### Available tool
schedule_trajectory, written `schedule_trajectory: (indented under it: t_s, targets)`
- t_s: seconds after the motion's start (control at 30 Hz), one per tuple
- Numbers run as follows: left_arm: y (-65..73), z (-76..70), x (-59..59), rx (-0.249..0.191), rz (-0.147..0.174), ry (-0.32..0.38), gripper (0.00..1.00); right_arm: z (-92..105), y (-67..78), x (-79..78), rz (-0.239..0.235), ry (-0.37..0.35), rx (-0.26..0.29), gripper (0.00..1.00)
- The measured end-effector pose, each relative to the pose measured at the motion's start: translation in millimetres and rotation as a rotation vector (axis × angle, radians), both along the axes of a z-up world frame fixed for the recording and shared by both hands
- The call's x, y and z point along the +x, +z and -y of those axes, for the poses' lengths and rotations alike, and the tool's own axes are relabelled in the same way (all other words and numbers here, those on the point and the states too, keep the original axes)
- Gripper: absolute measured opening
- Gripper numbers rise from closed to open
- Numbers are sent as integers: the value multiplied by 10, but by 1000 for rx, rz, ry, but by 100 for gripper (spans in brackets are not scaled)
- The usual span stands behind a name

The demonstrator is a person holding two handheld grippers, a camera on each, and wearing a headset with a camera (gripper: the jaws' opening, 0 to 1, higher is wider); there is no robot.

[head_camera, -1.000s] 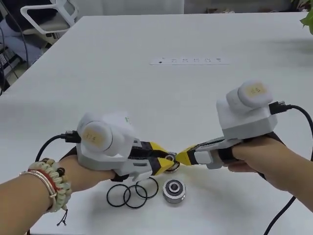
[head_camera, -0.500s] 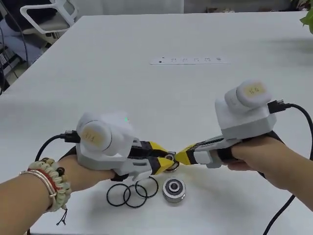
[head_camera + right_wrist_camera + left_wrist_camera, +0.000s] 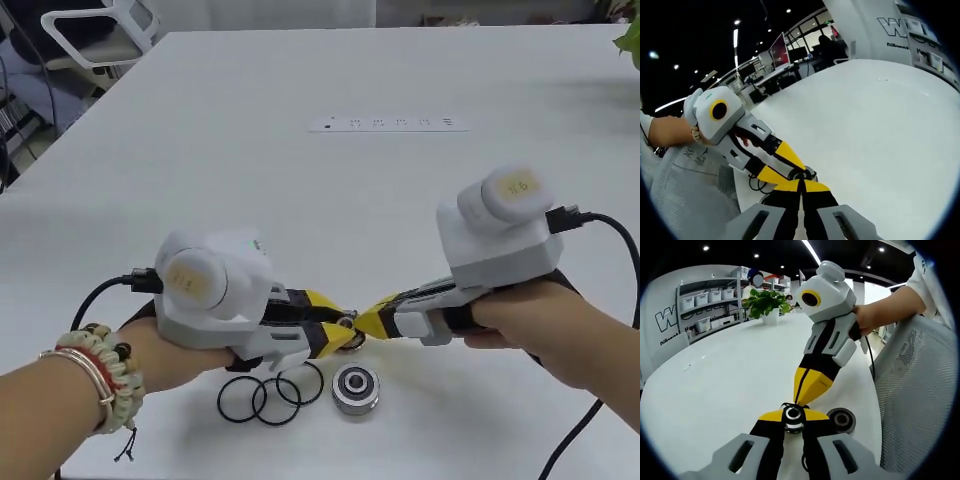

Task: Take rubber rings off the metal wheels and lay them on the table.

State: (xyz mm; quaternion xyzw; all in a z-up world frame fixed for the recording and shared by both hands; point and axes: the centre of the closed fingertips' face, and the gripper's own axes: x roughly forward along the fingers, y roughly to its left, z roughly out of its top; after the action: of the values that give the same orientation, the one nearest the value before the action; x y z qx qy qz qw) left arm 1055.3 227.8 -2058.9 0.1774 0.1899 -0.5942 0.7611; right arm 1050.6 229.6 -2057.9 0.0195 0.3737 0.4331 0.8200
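1. One metal wheel (image 3: pixel 793 417) sits pinched in the left gripper (image 3: pixel 338 332) fingers, just above the worktop (image 3: pixel 300 200), braced for stripping.
2. Pressed-together fingers of the right gripper (image 3: pixel 801 183) nip its rubber ring (image 3: pixel 788 405), likely to pull it off.
3. Three loose rings (image 3: pixel 265 397) and a second wheel (image 3: pixel 355 388) lie just beside.
4. Compared with a second ago, nothing has visibly shifted.

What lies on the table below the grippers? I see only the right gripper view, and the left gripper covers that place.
Observer: In the head view, three rubber rings lie there, overlapping.
Operator: Any wheel beside them?
Observer: Yes, one metal wheel lies just right of them.
Operator: And what is gripped?
Observer: In the left gripper view, the left gripper has its jaws shut on a small wheel, and the right gripper appears to pinch its black ring.
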Motion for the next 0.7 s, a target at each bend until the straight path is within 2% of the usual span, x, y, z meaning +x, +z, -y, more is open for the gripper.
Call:
schedule_trajectory:
  t_s: [0.13,0.23,0.3,0.33,0.4,0.5,0.7]
  targets:
    - [-1,2,1,-1,0,0,8,-23,21,1,0,2,12,0]
    - [-2,4,2,-1,0,1,8,-184,209,-26,-2,23,132,0]
    - [-2,3,3,-2,0,2,8,-109,134,6,28,30,32,0]
    - [-2,4,3,-2,0,3,8,-159,139,-11,43,38,38,0]
    - [-2,5,3,-2,0,4,8,-131,109,-5,16,17,41,0]
    - [-2,6,2,-3,1,6,8,-30,29,34,8,-16,-4,0]
    - [2,12,0,-3,8,6,8,23,-40,29,-12,-31,-30,0]
